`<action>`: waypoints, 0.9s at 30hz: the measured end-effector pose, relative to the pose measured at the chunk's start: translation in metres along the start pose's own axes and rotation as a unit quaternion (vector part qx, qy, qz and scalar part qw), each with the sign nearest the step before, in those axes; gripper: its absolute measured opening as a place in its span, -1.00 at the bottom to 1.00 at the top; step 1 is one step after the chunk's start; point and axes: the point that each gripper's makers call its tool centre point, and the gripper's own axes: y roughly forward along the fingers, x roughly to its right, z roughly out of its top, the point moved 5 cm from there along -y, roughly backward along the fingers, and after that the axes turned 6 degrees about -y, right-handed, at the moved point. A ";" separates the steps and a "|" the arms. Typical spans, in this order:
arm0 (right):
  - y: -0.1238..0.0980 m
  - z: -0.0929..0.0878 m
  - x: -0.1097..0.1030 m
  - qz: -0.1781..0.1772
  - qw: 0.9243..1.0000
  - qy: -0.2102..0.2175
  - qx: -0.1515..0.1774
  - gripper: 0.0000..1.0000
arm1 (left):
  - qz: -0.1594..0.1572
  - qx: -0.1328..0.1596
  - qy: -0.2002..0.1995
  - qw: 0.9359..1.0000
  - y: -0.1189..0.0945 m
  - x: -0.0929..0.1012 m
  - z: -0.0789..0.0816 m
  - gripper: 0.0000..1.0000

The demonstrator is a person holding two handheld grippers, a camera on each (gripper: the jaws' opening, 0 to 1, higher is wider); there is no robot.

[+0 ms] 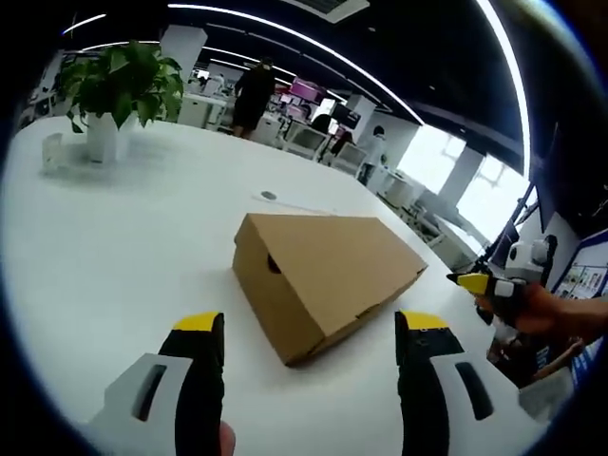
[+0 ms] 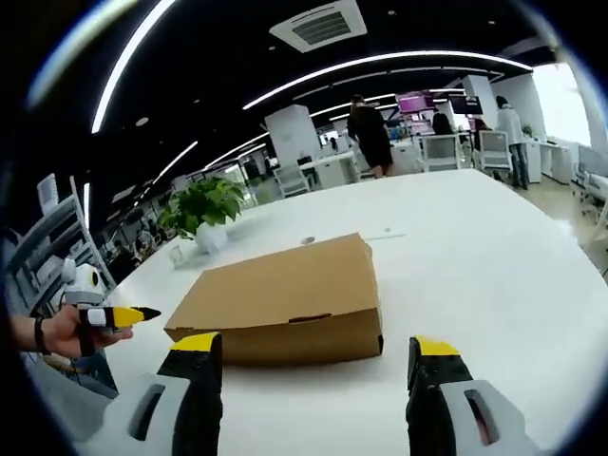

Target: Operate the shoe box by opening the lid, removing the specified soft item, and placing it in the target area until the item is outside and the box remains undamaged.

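Note:
A closed brown cardboard shoe box (image 1: 323, 280) lies on the white table (image 1: 142, 237), its lid down. My left gripper (image 1: 313, 332) stands open just in front of the box's near corner, with nothing between its jaws. In the right gripper view the same box (image 2: 285, 299) lies just beyond my right gripper (image 2: 318, 351), which is open and empty too. The right gripper (image 1: 475, 282) comes in at the right edge of the left gripper view, held in a hand. At the left edge of the right gripper view the left gripper (image 2: 119, 315) shows, also held in a hand.
A potted green plant (image 1: 119, 90) in a white pot stands at the far left of the table, with a small white cup (image 1: 52, 152) beside it. A round port (image 1: 269, 197) is set into the tabletop behind the box. Desks, chairs and people (image 2: 369, 133) stand beyond the table.

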 end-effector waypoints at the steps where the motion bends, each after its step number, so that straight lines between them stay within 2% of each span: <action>1: 0.002 0.000 0.002 -0.003 1.000 0.005 0.000 0.59 | 0.000 -0.002 0.003 1.000 0.004 0.000 0.000 0.51; 8: 0.019 0.002 0.017 -0.011 0.999 0.039 0.013 0.58 | -0.002 -0.014 0.010 1.000 0.022 -0.001 -0.001 0.48; 12: 0.031 0.002 0.023 -0.011 0.999 0.049 0.013 0.56 | -0.001 -0.015 0.003 1.000 0.034 -0.009 -0.001 0.46; 15: 0.040 0.000 0.024 -0.003 0.998 0.055 0.002 0.44 | 0.000 -0.016 -0.004 1.000 0.039 -0.008 -0.004 0.44; 21: 0.049 -0.004 0.025 -0.003 0.998 0.056 -0.009 0.41 | 0.002 -0.028 -0.003 1.000 0.049 -0.008 -0.009 0.37; 24: 0.052 -0.005 0.020 0.010 0.999 0.044 -0.014 0.28 | 0.010 -0.033 -0.010 0.999 0.051 -0.009 -0.012 0.27; 27: 0.055 -0.003 0.020 0.016 0.999 0.042 -0.007 0.23 | 0.012 -0.032 -0.022 0.999 0.053 -0.012 -0.012 0.23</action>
